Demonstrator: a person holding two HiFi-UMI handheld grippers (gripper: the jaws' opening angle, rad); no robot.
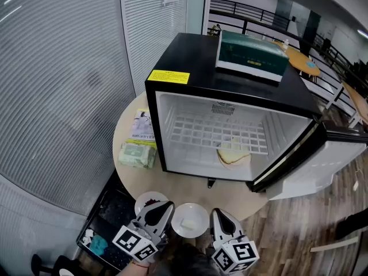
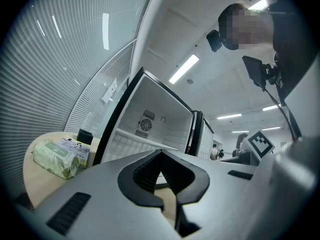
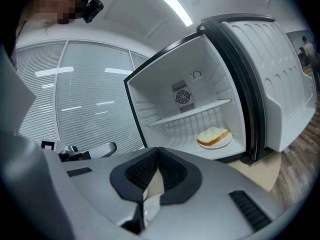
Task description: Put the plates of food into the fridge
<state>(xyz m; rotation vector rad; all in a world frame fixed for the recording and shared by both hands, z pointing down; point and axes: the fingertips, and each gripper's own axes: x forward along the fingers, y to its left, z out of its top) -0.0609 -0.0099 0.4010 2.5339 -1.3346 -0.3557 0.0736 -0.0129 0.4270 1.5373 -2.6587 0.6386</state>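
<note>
Round pale table (image 1: 178,183) beside a ribbed glass wall, bearing a black mini fridge (image 1: 190,56) whose door (image 1: 310,163) stands swung open to the right. One plate of bread (image 1: 233,157) already sits on the fridge floor at the right, below the wire shelf (image 1: 218,132). Two more plates wait at the near edge of the table: a white plate (image 1: 188,222) carrying a small piece of food, between the two tools, and a second plate (image 1: 148,200) to its left, partly covered by the left gripper (image 1: 158,209). Both tongs are narrow. The left gripper's jaws meet with nothing between them, and those of the right gripper (image 1: 221,217) are likewise closed and empty, just beside the white plate's right rim. The step in hand appears to be taking up the next plate. To do it well, the jaws should first be spread, then closed squarely on the rim, and the plate kept level so the food does not slide. It should probably be set left of the bread plate, where the fridge floor is free.
</note>
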